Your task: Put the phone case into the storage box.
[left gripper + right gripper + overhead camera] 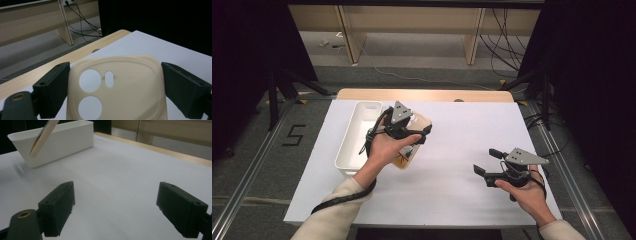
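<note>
A: Phone case (117,87), cream, soft-looking, with two round cut-outs and one small oval cut-out. Left gripper view: it sits between your left gripper's (115,92) two black jaws. The left jaw lies against the case's edge; at the right jaw a thin gap seems to show, so I can't tell for certain that both pads press. The jaws stand wide, spanning the full width of the case. Beyond it: white table cover (160,47), wooden table edge (75,56), cables on the floor (82,22).

B: And from above?

A: High view: your left hand (384,147) carries the left gripper (412,132) over the table's left half, just beside the white bin (349,145). The phone case (422,122) shows past the gripper, cream with a darker patch at its lower end, and seems lifted off the cover. Your right hand (524,192) holds the right gripper (484,161) near the table's right front corner, well apart from the left one, jaws pointing left.

B: Right gripper view?

A: Right gripper (115,207): jaws spread wide, nothing between them, bare white cover below. Farther off, the white bin (62,141) stands at upper left. The phone case (43,136) shows edge-on as a thin tilted cream strip in front of the bin's near end, its top cut off by the frame.
</note>
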### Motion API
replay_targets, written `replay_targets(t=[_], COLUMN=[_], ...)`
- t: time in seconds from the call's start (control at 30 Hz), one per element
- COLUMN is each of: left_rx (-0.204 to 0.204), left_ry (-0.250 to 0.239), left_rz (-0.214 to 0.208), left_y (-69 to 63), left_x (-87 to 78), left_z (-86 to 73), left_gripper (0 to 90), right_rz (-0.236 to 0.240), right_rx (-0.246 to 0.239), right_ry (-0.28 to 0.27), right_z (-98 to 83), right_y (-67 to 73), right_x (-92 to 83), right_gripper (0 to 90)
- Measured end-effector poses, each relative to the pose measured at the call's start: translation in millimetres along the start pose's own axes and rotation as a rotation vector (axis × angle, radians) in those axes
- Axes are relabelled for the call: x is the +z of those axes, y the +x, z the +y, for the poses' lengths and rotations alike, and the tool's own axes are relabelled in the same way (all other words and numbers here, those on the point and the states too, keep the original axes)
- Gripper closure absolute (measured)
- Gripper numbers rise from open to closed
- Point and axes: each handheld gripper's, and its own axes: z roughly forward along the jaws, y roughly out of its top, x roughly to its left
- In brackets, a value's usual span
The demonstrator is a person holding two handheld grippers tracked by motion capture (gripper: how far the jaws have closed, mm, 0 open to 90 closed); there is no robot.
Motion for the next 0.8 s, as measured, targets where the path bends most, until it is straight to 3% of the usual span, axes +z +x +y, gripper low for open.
replay_targets(t=[0.8], left_rx=[-0.032], left_ry=[-0.049], left_rz=[0.048], left_y=[19.9], left_x=[-18.7], left_z=[9.0], left_gripper=[11.5], right_rz=[0.010], right_rx=[-0.001], right_ry=[-0.009], right_z=[0.1], right_y=[0.8], right_x=[0.3], right_gripper=[15.9])
